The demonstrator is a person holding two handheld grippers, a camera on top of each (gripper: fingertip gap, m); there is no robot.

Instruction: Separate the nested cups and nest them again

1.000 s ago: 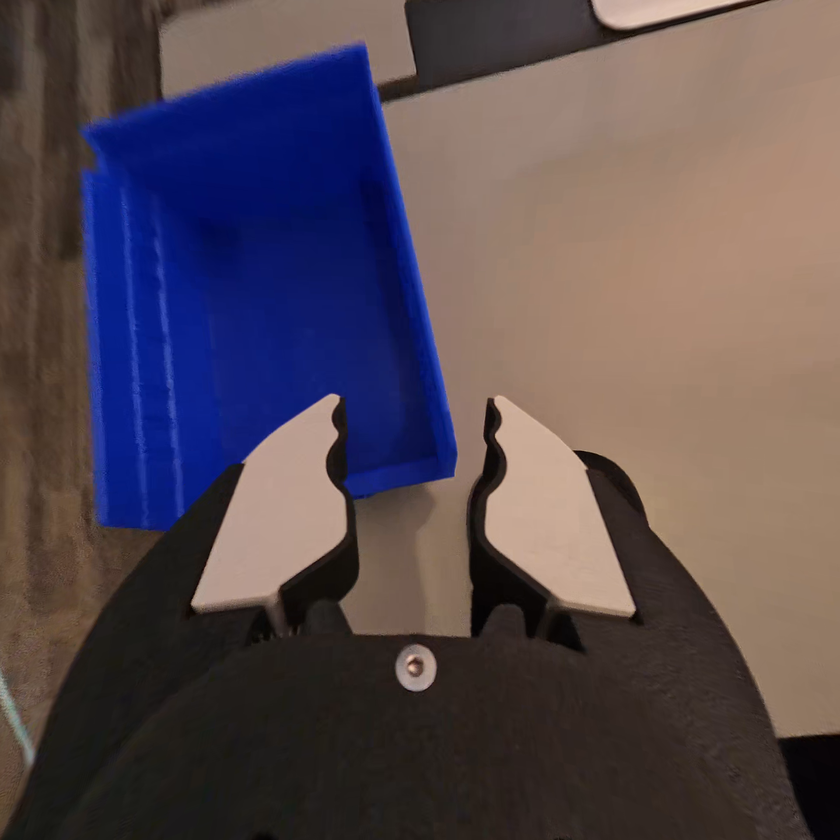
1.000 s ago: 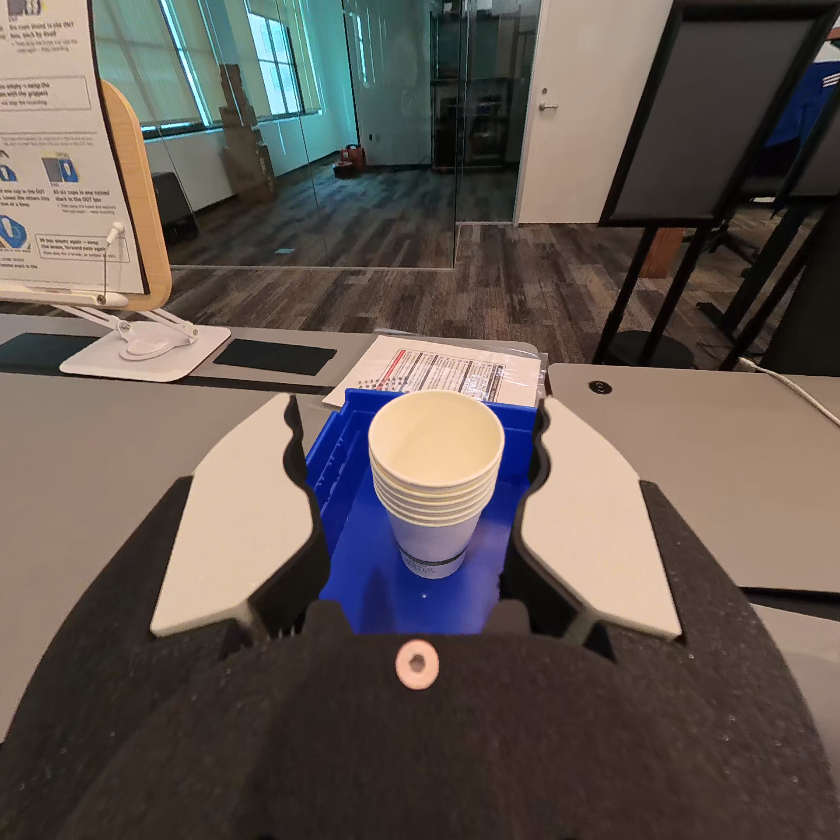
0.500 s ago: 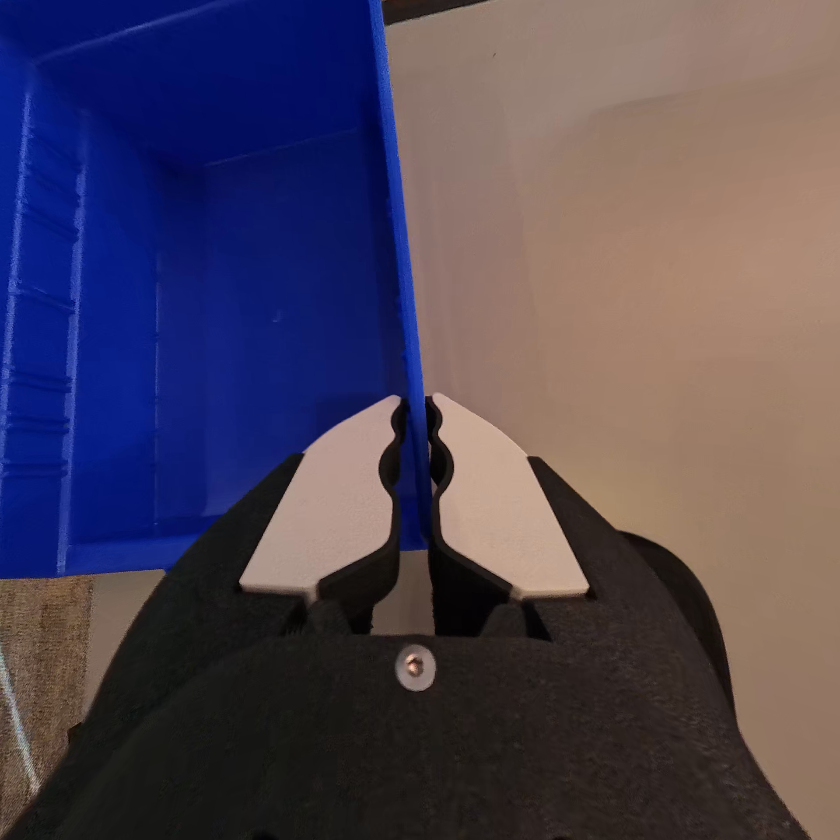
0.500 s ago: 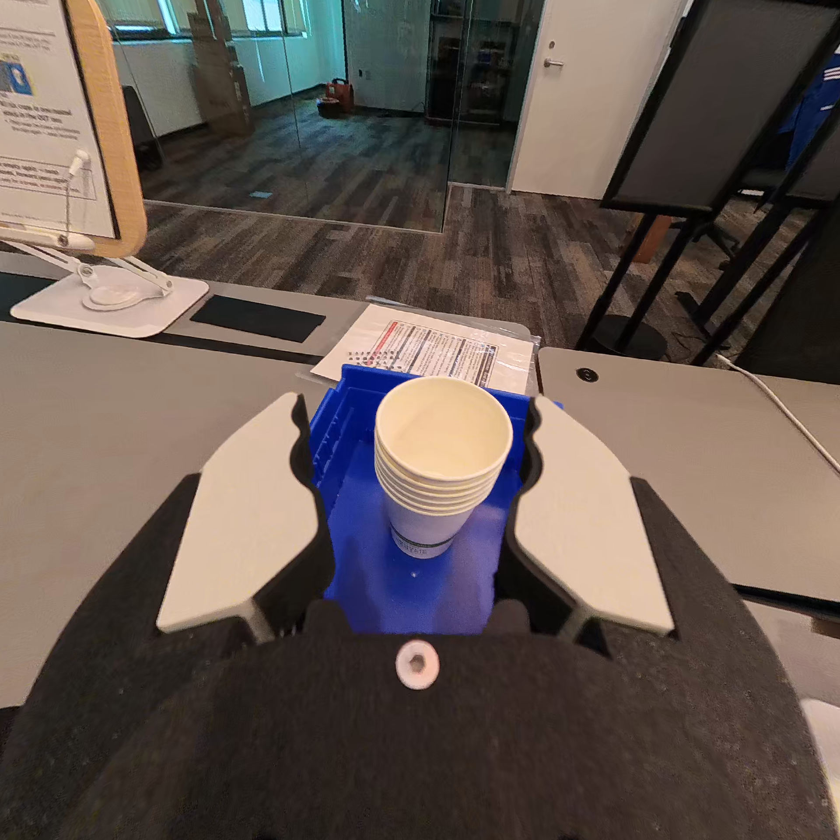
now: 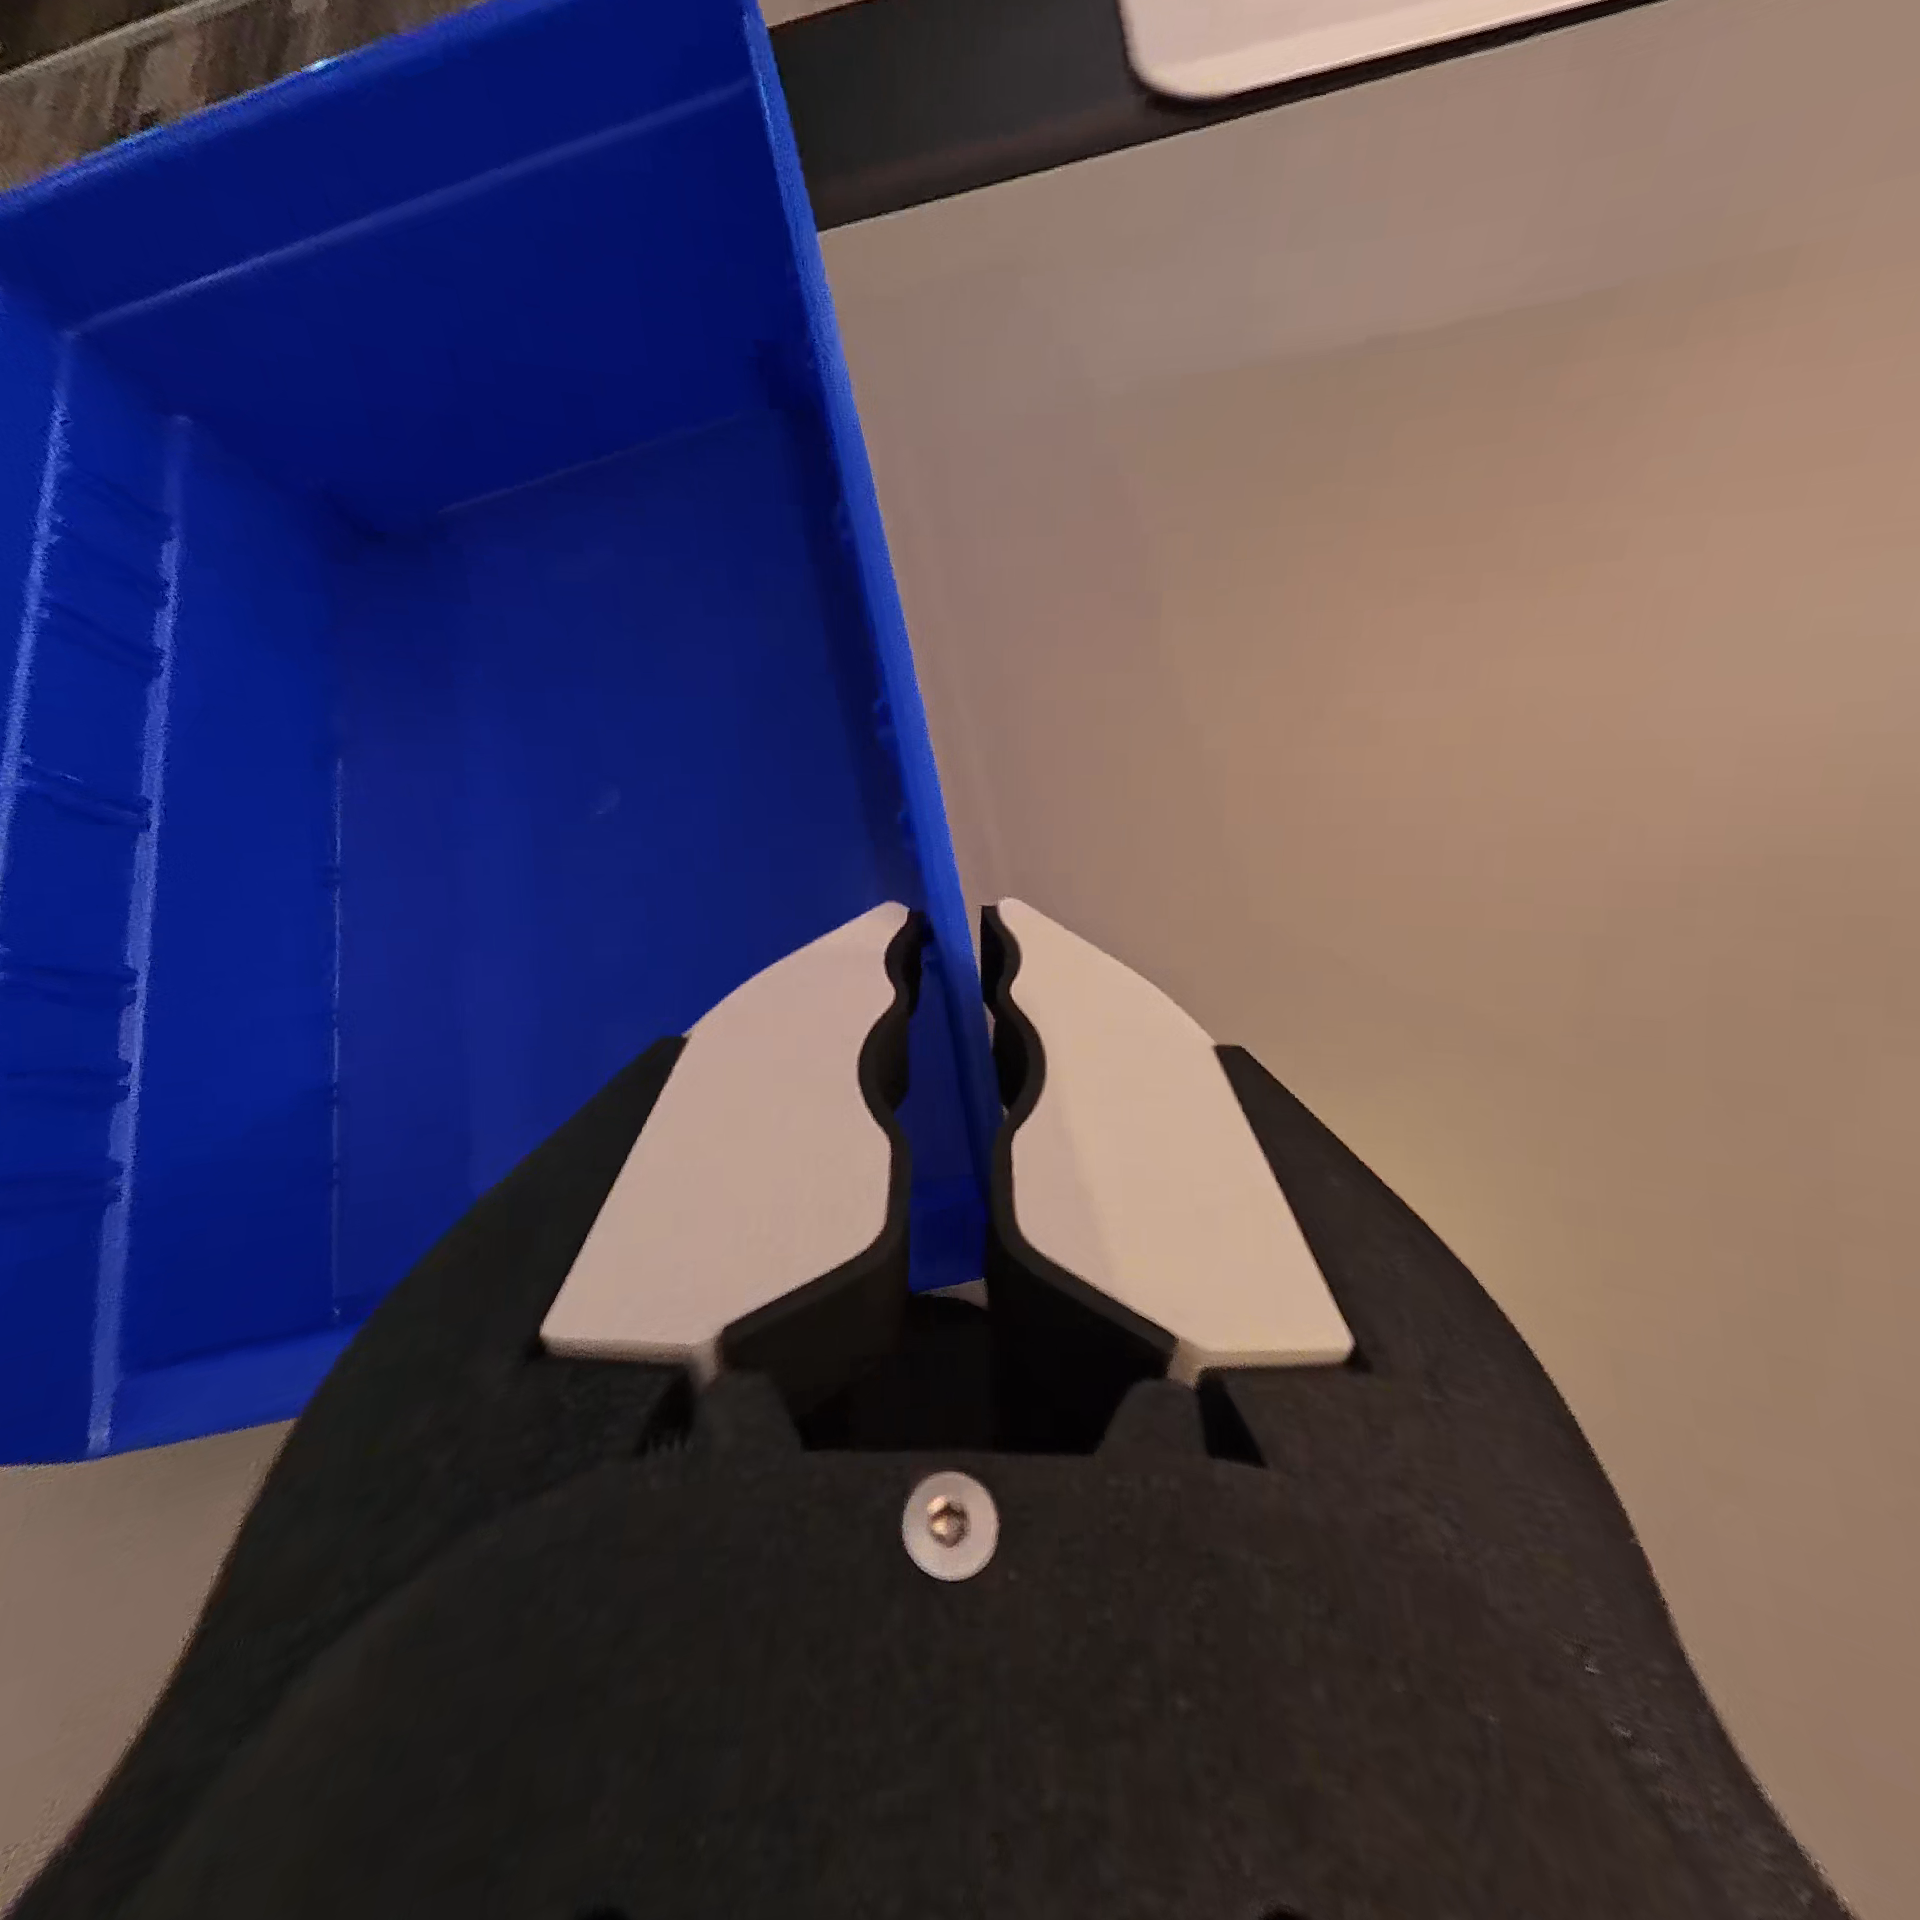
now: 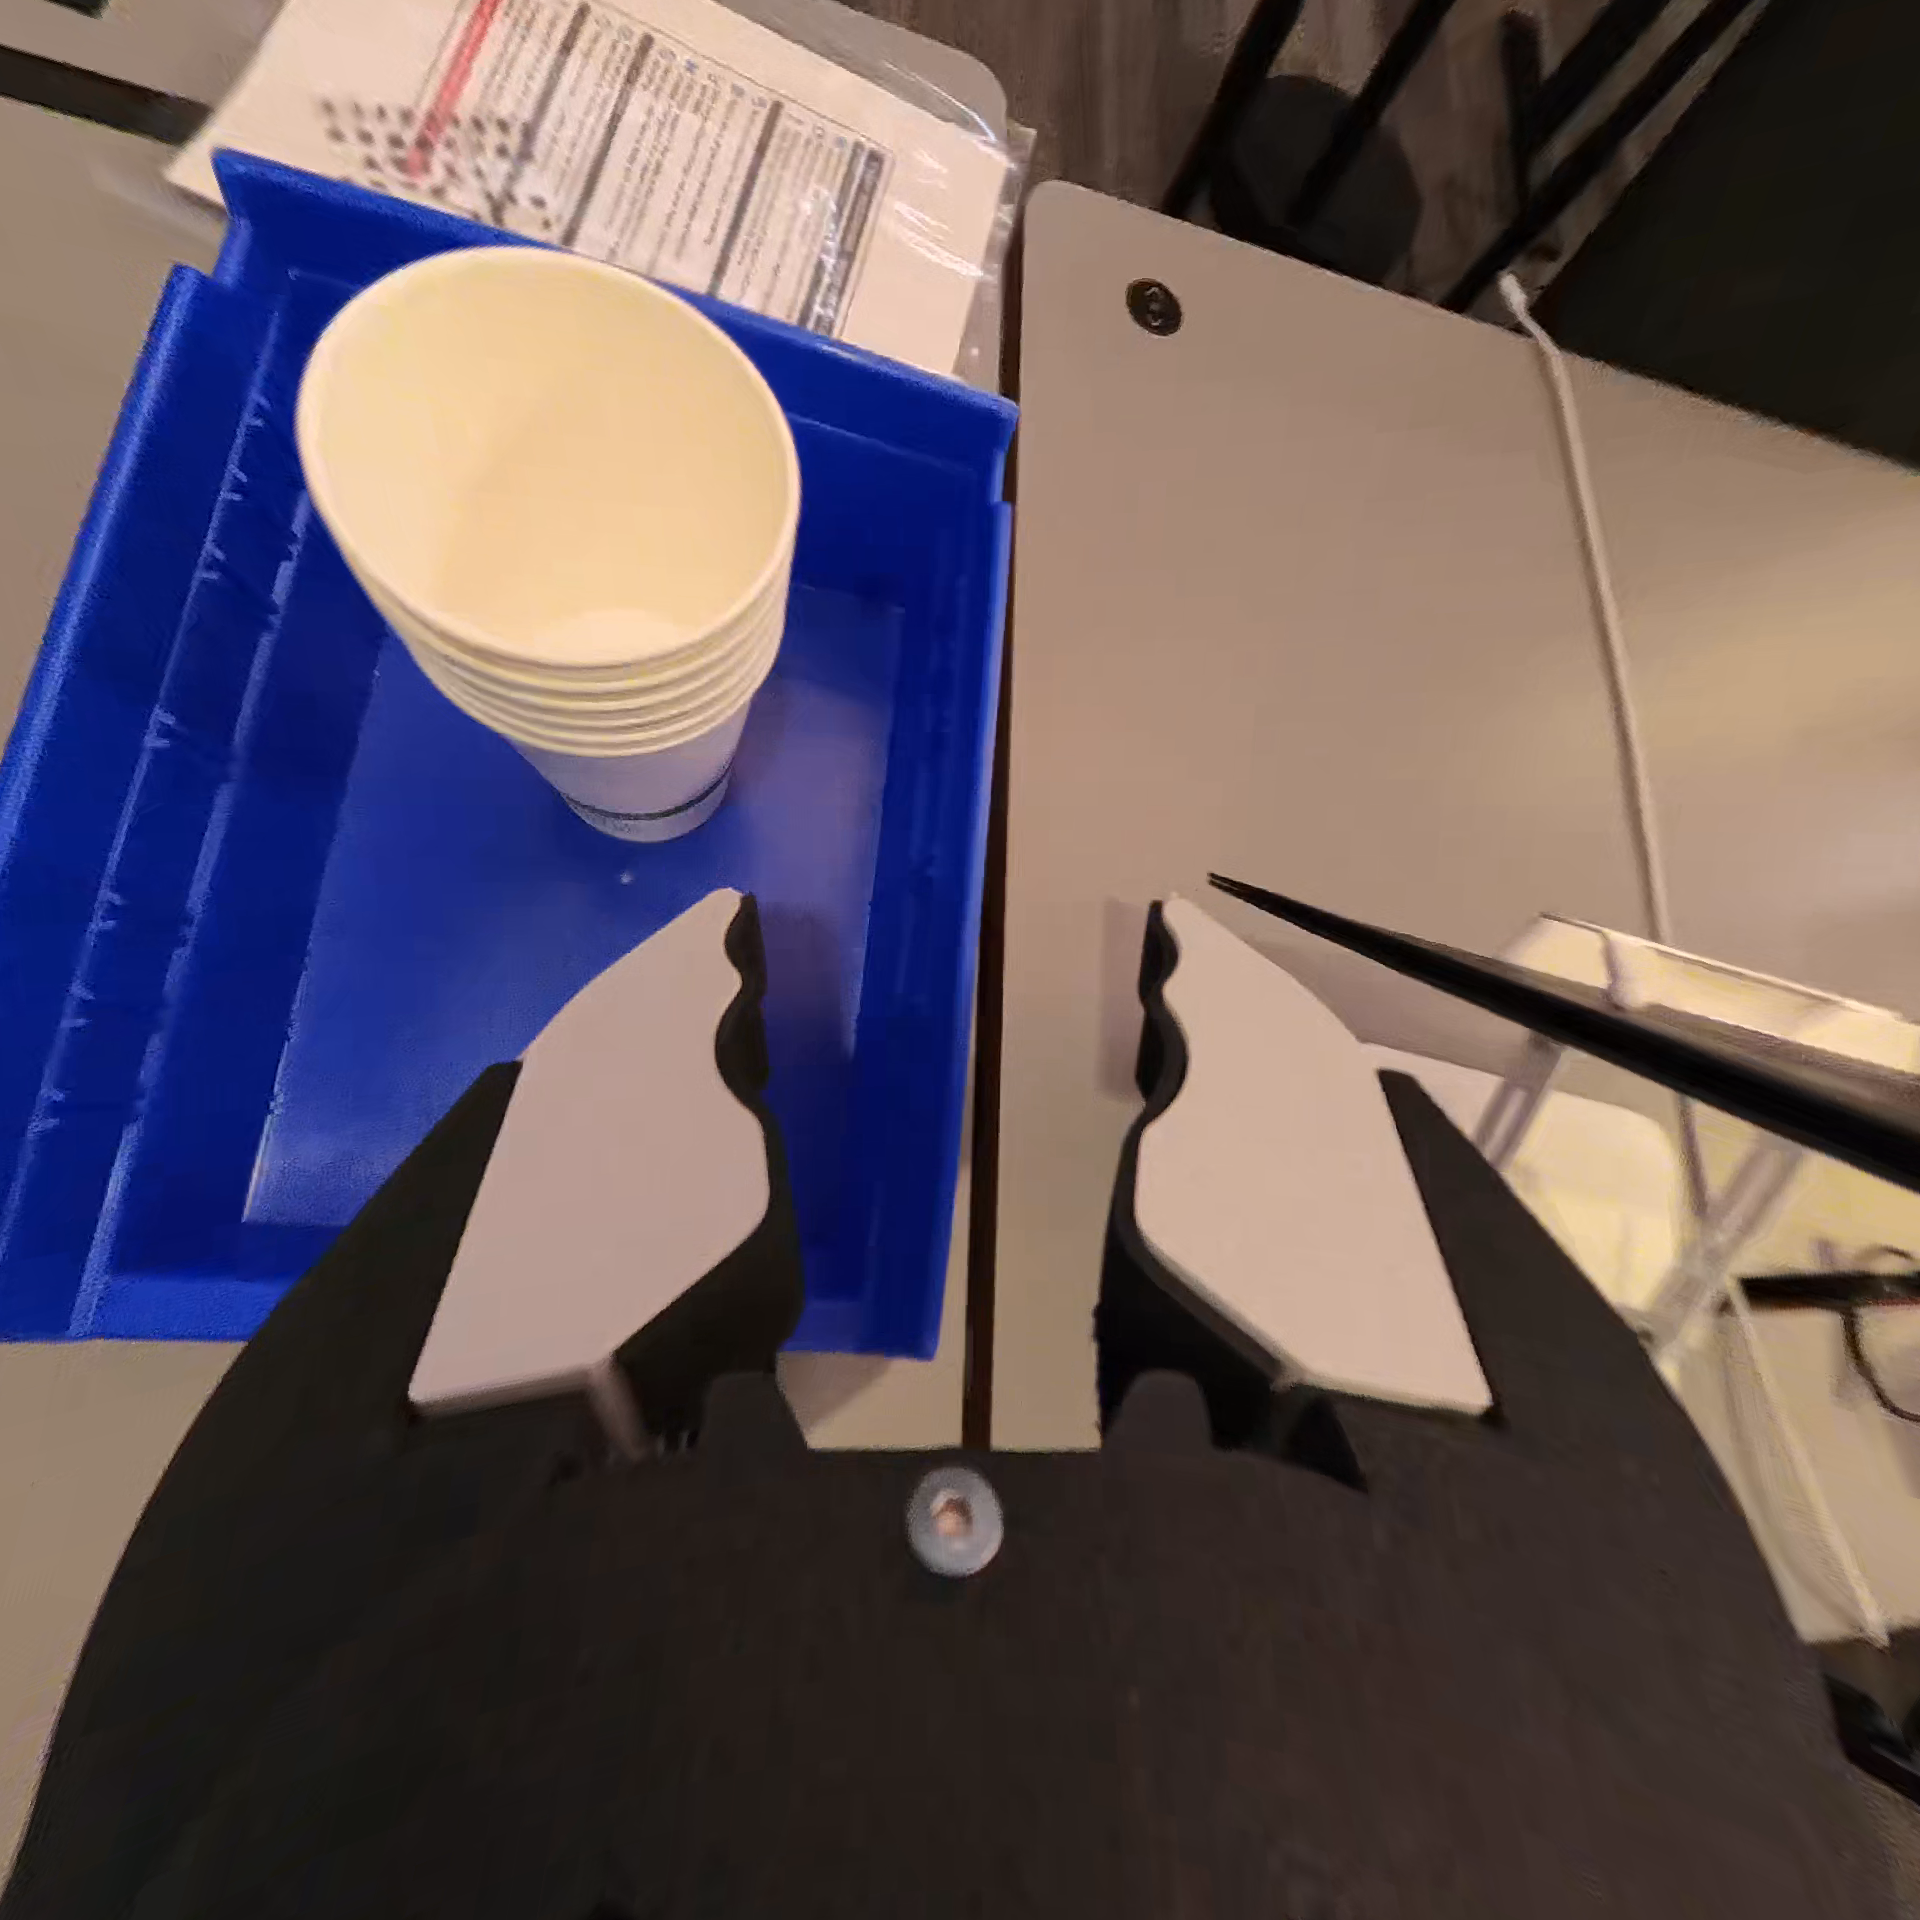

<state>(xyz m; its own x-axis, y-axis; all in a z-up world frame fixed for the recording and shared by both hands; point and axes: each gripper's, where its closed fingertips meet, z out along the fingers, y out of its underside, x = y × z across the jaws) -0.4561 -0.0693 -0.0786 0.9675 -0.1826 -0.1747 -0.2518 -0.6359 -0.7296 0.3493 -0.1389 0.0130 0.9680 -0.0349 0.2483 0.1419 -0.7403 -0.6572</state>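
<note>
In the left wrist view an empty blue bin (image 5: 468, 831) fills the left half. My left gripper (image 5: 951, 914) is shut on the bin's right wall (image 5: 831, 468), which runs up between the two pads. In the right wrist view a stack of several nested white paper cups (image 6: 561, 499) stands upright in a second blue bin (image 6: 156, 831), toward its far end. My right gripper (image 6: 951, 904) is open and holds nothing. It hangs over that bin's right wall (image 6: 935, 935), left finger over the bin floor, right finger over the grey table (image 6: 1299, 623). The cups are ahead and to the left.
A printed sheet in a clear sleeve (image 6: 675, 156) lies behind the cup bin. A seam between two tabletops (image 6: 987, 1247) runs along the bin's right side. A white cable (image 6: 1600, 582) and a thin black edge (image 6: 1558, 1018) are at the right. Grey table (image 5: 1403, 727) lies right of the empty bin.
My left gripper closed on the empty bin's right wall and still holds it; the bin has turned slightly. My right gripper tipped down and shifted right, its fingers narrowing; the cups now sit to its left.
</note>
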